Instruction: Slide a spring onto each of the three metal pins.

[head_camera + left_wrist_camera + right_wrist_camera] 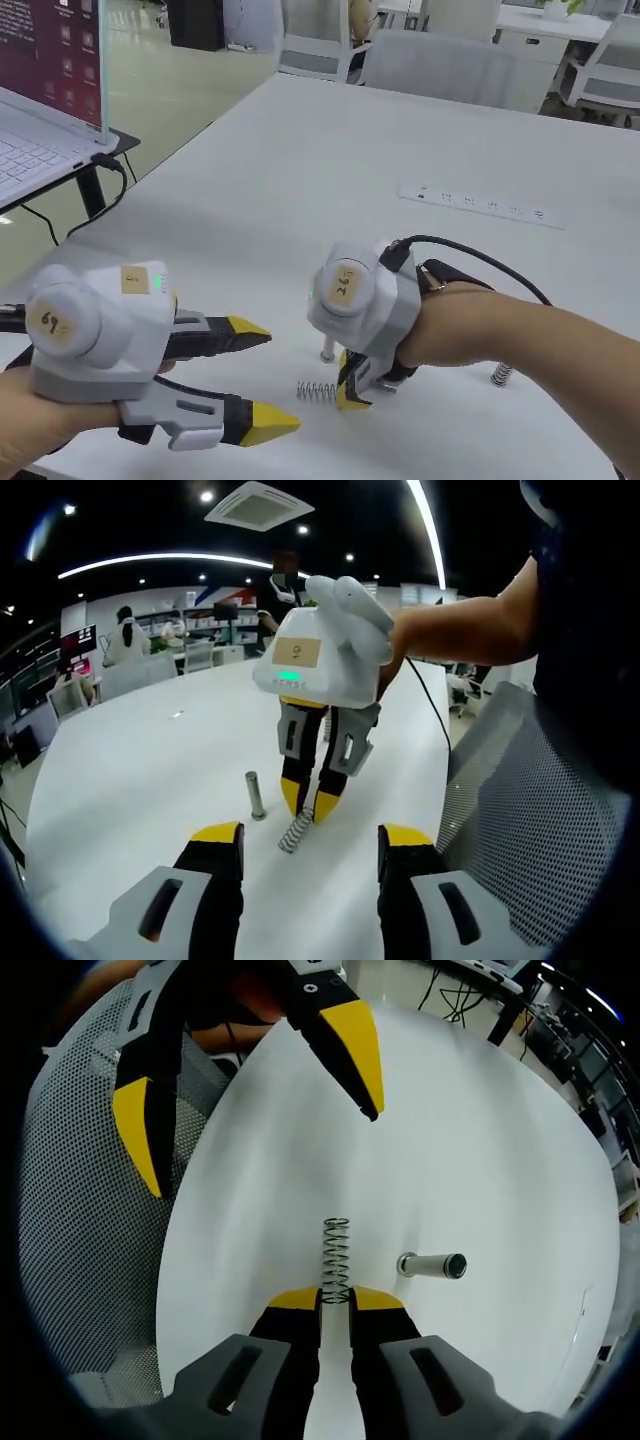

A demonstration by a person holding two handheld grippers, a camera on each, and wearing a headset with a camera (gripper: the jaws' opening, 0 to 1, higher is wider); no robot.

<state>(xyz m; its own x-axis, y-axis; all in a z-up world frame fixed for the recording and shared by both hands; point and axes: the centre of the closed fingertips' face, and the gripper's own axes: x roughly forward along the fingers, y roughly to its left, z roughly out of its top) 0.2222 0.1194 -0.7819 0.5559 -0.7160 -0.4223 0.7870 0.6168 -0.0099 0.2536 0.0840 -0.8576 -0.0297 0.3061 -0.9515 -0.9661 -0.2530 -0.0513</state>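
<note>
We see one metal pin (327, 352) standing upright on the white table (300, 180), its shaft bare, and we place everything else from it. The right gripper (336, 1298) points down at the table just beside the pin. Its jaws are drawn in to a narrow gap, with one end of a spring (336, 1250) caught between the yellow tips. That spring lies flat on the table near the pin's foot and apart from it. The rest of its coil reaches out free from the tips.

The left gripper (312, 835) is held farther from the pin, on the person's side. Its jaws are spread wide with nothing between them, and they aim toward the spring and the pin.

A second spring (500, 375) lies on the table well apart from the pin, past the person's right forearm. Well beyond the pin, away from the person, a power strip (480, 205) sits flush in the tabletop. Farthest from the pin, off the table's edge, an open laptop (40, 110) rests on a stand.
</note>
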